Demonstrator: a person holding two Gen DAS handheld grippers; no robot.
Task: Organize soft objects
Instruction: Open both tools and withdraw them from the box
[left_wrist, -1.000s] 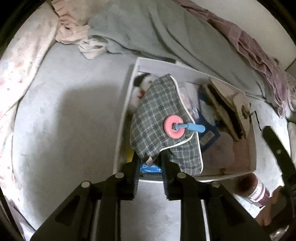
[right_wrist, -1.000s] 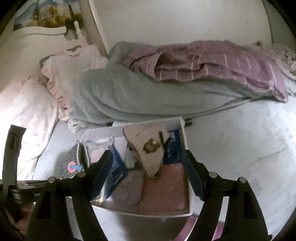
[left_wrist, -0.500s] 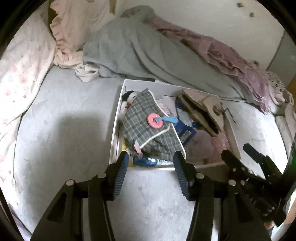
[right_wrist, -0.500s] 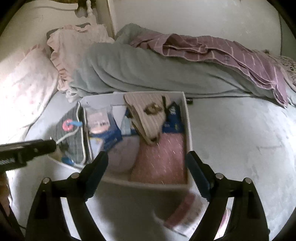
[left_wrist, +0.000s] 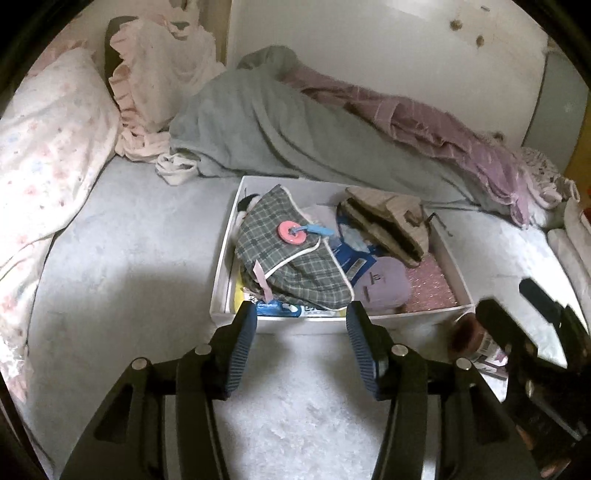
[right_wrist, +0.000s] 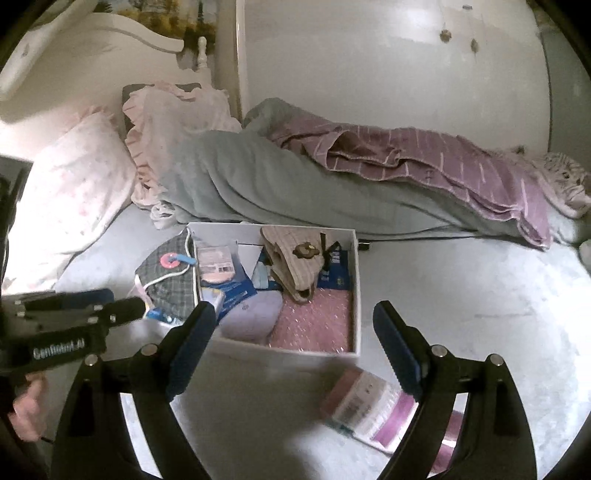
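A white open box (left_wrist: 221, 291) sits on the grey bedsheet, filled with soft things. A grey plaid cloth (left_wrist: 291, 258) with a pink ring and blue clip lies heaped at its left end. A beige plush slipper pair (left_wrist: 384, 221), a lilac cap (left_wrist: 386, 284) and a pink glittery pad (left_wrist: 432, 286) fill the right end. My left gripper (left_wrist: 301, 326) is open just short of the box's near wall, holding nothing. The right gripper (right_wrist: 293, 332) stands wide open before the box (right_wrist: 356, 291), also holding nothing. The plaid cloth (right_wrist: 170, 284) hangs over the box's left wall.
A grey-green blanket (left_wrist: 280, 136) and a purple striped cloth (left_wrist: 443, 125) are piled behind the box, with pink pillows (left_wrist: 48, 147) at the left. A pink packet (right_wrist: 369, 410) lies on the sheet near my right fingers. A dark-lidded jar (left_wrist: 472, 339) lies right of the box.
The left jaws, nearly closed around the plaid cloth's pink tab, have opened and drawn back from the box. My right gripper also pulled back and spread a little wider.
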